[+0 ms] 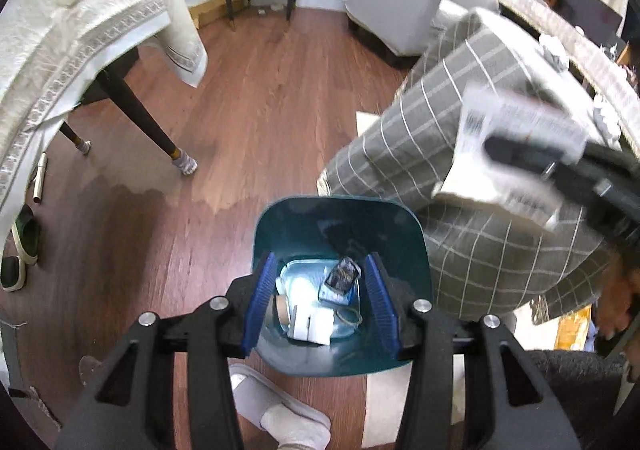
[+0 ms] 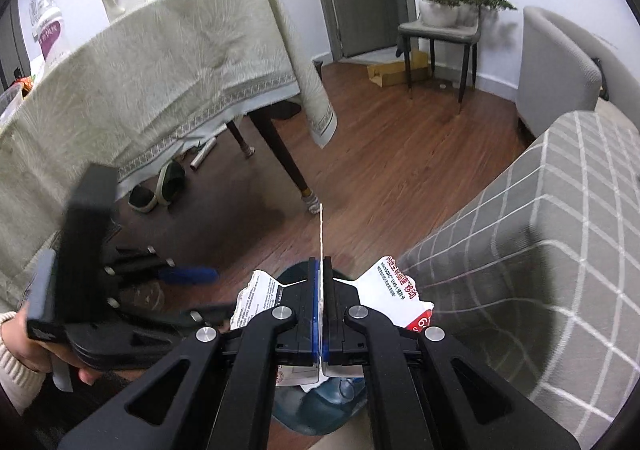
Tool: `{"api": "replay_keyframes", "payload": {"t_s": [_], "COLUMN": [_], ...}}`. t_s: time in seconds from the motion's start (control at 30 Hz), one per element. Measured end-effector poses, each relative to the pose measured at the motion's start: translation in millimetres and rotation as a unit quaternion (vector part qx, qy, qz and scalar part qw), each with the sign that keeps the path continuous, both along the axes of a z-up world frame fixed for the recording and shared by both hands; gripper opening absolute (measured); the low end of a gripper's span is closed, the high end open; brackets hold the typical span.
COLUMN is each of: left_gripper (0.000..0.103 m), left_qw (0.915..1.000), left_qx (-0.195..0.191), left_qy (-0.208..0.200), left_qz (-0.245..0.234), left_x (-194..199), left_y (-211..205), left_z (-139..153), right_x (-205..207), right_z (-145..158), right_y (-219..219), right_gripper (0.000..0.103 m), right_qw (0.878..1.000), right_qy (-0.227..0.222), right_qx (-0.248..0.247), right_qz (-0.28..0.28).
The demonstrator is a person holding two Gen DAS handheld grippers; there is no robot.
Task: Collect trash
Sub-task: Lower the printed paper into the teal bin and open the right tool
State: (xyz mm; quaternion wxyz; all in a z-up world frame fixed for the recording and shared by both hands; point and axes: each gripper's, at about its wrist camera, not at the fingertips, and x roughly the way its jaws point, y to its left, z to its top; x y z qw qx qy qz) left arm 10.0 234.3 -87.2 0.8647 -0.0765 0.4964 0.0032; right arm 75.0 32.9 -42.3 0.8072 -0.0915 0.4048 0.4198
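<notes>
A teal trash bin (image 1: 340,218) stands on the wood floor with several pieces of trash (image 1: 320,306) at its bottom. My left gripper (image 1: 320,290) is open and empty, right above the bin's mouth. My right gripper (image 2: 321,270) is shut on a torn white printed card package (image 2: 394,286), held edge-on between the blue pads above the bin (image 2: 320,406). In the left wrist view the same package (image 1: 516,154) and the right gripper (image 1: 496,152) hang blurred up at the right, beside the bin. The left gripper (image 2: 188,276) shows in the right wrist view.
A grey checked sofa (image 1: 460,154) stands against the bin's right side. A table with a cream cloth (image 2: 140,82) and dark legs (image 1: 136,114) is at the left, shoes (image 2: 160,190) under it. A chair with a plant (image 2: 444,26) stands by the far wall. A slippered foot (image 1: 280,418) is near the bin.
</notes>
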Motion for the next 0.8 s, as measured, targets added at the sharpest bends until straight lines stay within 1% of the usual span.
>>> {"api": "replay_keyframes", "payload": {"t_s": [0.2,0.3,0.37,0.47,0.53,0.57,0.67,0.8], "left_gripper": [0.051,0.051,0.049,0.049,0.047,0.045,0.041,0.041], "left_qw": [0.999,0.9978,0.9964,0.9936,0.992,0.9913,0.9885,0.9855], "left_qx": [-0.008,-0.006,-0.005,-0.013,-0.015,-0.014,-0.021,-0.029], "left_qy": [-0.039,-0.06,-0.08,-0.108,-0.121,-0.127,-0.147,-0.166], "left_qz": [0.02,0.027,0.028,0.032,0.032,0.031,0.025,0.018], "left_x": [-6,-9,-13,-18,-20,-21,-25,-28], "left_y": [11,14,17,21,21,21,20,17], "left_z": [16,25,33,45,52,54,63,73], "right_x": [3,6,7,9,10,10,7,6], "right_z": [-25,-38,-45,-56,-66,-71,-82,-99], "right_y": [17,24,29,35,43,45,50,61], "right_gripper": [0.001,0.001,0.001,0.001,0.002,0.002,0.002,0.002], "right_qw": [0.999,0.998,0.997,0.996,0.994,0.993,0.991,0.987], "right_qy": [0.033,0.048,0.056,0.066,0.079,0.085,0.09,0.099], "right_qx": [-0.029,-0.041,-0.048,-0.062,-0.072,-0.078,-0.096,-0.129], "right_qz": [0.002,0.001,0.0,0.0,0.004,0.006,0.011,0.016]}}
